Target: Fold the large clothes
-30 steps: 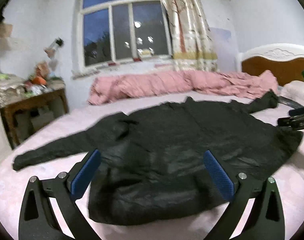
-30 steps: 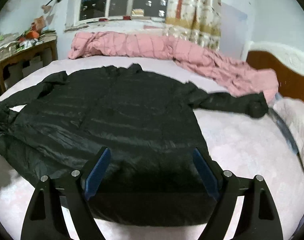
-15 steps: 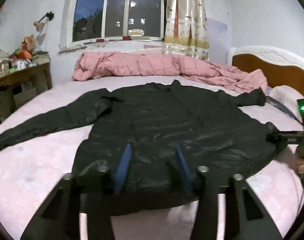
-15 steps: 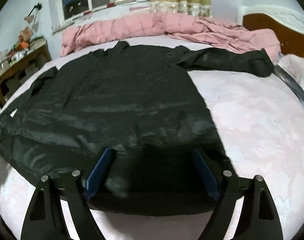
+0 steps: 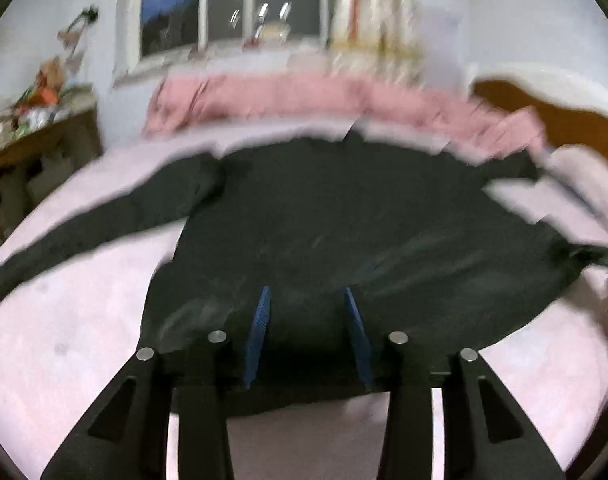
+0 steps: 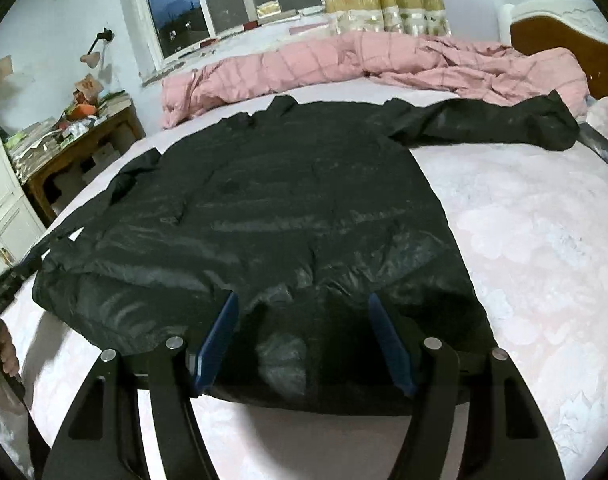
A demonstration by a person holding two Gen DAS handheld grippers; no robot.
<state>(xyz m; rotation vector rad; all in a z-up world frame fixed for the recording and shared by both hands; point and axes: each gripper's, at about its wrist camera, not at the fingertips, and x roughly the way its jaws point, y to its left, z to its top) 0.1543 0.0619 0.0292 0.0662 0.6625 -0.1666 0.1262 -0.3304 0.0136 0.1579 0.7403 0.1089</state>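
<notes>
Right wrist view shows you most of what matters: the black jacket (image 6: 264, 216) lies spread flat on the pink bed (image 6: 544, 248), filling the centre of the frame, collar toward the top and hem at the bottom edge by your tool. One sleeve (image 6: 484, 124) stretches to the upper right, toward the rumpled pink quilt (image 6: 344, 64) and the headboard (image 6: 564, 48). Your right gripper (image 6: 304, 336) sits over the hem with a hump of fabric bulging up between its blue pads (image 6: 218, 340); its jaws are closing, yet a gap shows on both sides, so you have no pinch there yet.

Left wrist view is smeared by motion. Your left gripper (image 5: 306, 332) straddles the hem at the lower centre, its pads (image 5: 258, 332) drawn in fairly narrow with dark fabric between them. The jaws are easing apart a little, and through the blur I cannot tell whether they bite the cloth. The other sleeve (image 5: 84, 236) runs out to the left of that frame.

By my reading you are at the very start: no fold is made, both sleeves lie out flat, the body lies open. Securing the hem is the step in hand; every fold is left to do.
</notes>
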